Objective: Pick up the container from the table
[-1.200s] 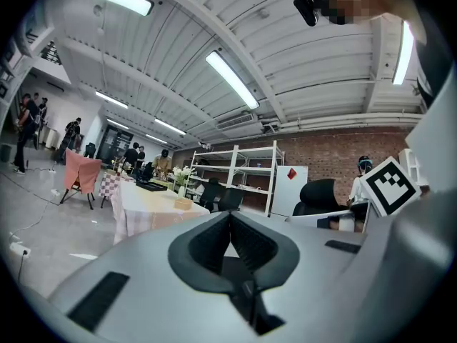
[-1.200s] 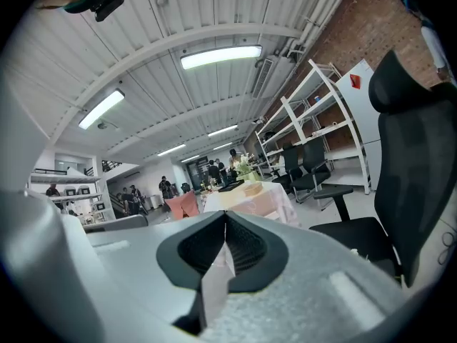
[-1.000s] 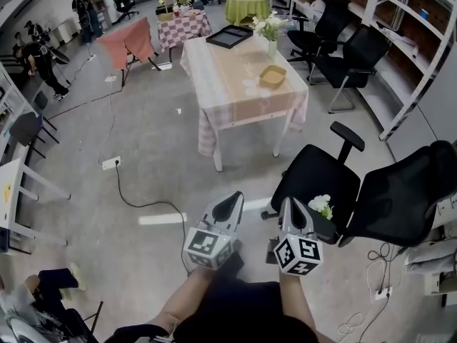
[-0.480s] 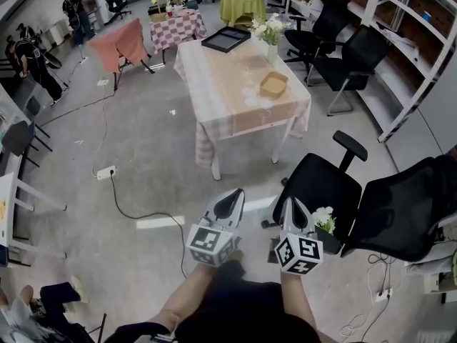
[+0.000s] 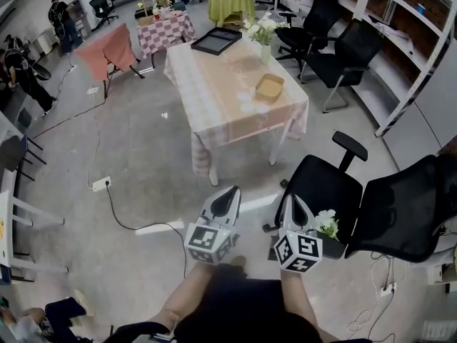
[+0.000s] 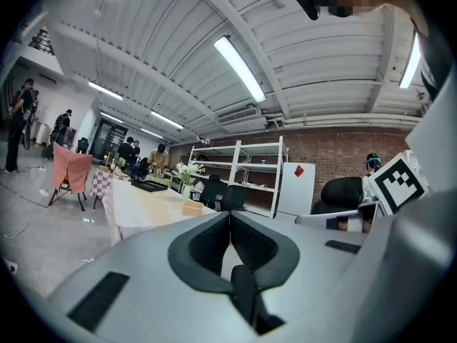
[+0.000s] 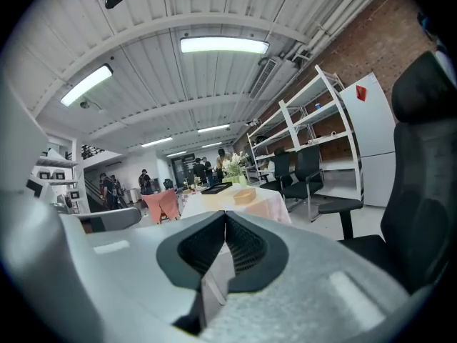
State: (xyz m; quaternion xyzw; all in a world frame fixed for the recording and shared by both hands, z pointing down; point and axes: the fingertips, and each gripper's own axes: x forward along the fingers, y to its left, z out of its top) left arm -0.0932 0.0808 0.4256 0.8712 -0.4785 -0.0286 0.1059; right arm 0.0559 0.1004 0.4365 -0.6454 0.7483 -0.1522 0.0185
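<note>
- While I hold both claws low in front of me, the left gripper [image 5: 233, 191] and the right gripper [image 5: 291, 201] point side by side toward the table [image 5: 214, 84], well apart from it, with bare floor between.
- My left claw is closed: in the left gripper view its dark pads meet at the tips and nothing sits between them.
- My right claw is closed the same way and is empty too.
- I see the container [image 5: 269, 86], a shallow tan tray, resting on the right half of the tabletop, untouched by either claw.
- At the table's far end stand a vase of white flowers [image 5: 261, 31] and a black tray [image 5: 214, 40].
- Just right of my right gripper stands a black office chair [image 5: 321, 184], with a small bunch of white flowers [image 5: 327, 221] by its seat.
</note>
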